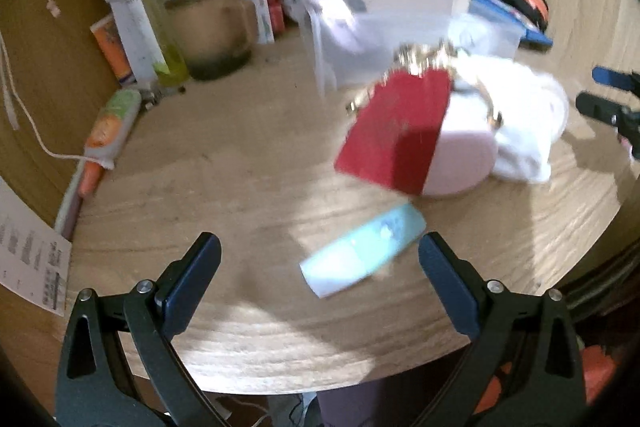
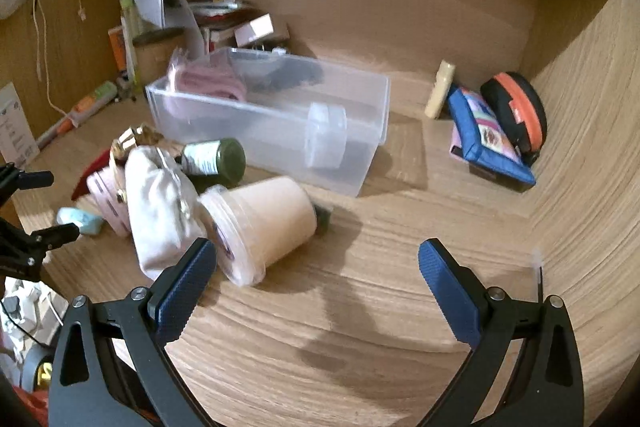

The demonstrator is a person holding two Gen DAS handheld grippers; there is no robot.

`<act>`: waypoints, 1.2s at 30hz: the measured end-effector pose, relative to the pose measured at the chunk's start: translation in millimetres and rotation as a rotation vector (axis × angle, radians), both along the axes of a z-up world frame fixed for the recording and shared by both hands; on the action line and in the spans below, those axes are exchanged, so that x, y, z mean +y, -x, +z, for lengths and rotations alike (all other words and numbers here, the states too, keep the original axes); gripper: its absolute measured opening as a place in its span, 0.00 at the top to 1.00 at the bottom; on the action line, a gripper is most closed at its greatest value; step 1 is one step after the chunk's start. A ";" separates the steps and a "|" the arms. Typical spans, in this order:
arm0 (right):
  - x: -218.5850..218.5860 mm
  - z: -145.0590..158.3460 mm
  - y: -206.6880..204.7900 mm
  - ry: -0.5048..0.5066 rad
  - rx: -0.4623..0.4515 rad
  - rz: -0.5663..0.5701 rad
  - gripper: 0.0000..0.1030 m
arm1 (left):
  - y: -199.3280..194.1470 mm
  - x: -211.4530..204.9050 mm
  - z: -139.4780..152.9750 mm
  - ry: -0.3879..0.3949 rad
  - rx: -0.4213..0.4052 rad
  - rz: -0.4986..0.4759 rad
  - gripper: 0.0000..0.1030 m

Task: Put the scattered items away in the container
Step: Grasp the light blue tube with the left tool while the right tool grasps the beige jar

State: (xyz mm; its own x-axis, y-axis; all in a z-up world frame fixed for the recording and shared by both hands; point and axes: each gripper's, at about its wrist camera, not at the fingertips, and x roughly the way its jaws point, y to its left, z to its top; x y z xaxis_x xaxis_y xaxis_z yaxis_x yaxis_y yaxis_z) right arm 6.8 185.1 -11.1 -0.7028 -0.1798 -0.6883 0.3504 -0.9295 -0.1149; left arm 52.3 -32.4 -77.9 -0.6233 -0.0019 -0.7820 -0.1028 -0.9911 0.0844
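Observation:
A clear plastic container (image 2: 360, 95) stands mid-shelf with a pink cloth (image 2: 208, 83), a dark item and a clear jar (image 2: 326, 135) in it; it also shows in the left wrist view (image 1: 400, 39). Scattered in front lie a peach cup (image 2: 268, 223) on its side, a white pouch (image 2: 160, 207), a green-lidded jar (image 2: 216, 157), a red and pink purse (image 1: 400, 131) and a light-blue packet (image 1: 364, 251). My left gripper (image 1: 320, 267) is open, just short of the blue packet. My right gripper (image 2: 318, 271) is open, its left finger beside the cup.
A blue book (image 2: 488, 135), an orange-black round case (image 2: 520, 111) and a small cream bottle (image 2: 440, 89) lie at the back right. Bottles, a brown jar (image 1: 212, 31), boxes and papers crowd the back left corner. Wooden walls enclose the shelf.

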 end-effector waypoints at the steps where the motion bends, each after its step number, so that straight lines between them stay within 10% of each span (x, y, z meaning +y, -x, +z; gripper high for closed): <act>1: 0.3 -2.2 1.8 0.006 -0.012 0.006 0.02 | -0.4 1.3 -2.9 0.007 -0.005 -0.003 0.02; 9: -2.3 -18.2 27.7 0.068 -0.123 0.063 0.02 | -2.3 5.8 -9.0 -0.020 -0.009 -0.037 0.04; 19: -9.7 -24.7 52.9 0.139 -0.166 0.131 0.05 | 4.3 -3.3 -5.1 -0.089 0.000 -0.038 0.42; 25: -20.3 -23.3 58.4 0.154 -0.185 0.199 0.31 | 6.8 -4.4 -4.8 -0.093 0.019 -0.041 0.55; 31: -29.7 -22.2 57.4 0.113 -0.141 0.185 0.32 | 10.1 -10.5 -4.8 -0.096 0.043 -0.003 0.76; 36: -24.8 -20.2 57.7 0.129 -0.138 0.148 0.35 | 10.5 -28.2 -2.2 -0.063 0.070 0.112 0.76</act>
State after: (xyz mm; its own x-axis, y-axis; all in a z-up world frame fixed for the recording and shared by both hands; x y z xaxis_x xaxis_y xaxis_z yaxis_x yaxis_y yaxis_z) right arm -50.8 160.3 -31.3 -0.5629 -0.3667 -0.7407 0.4882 -0.8707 0.0601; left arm 41.8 -60.6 -80.1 -0.6746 -0.0267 -0.7377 0.0123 -0.9996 0.0250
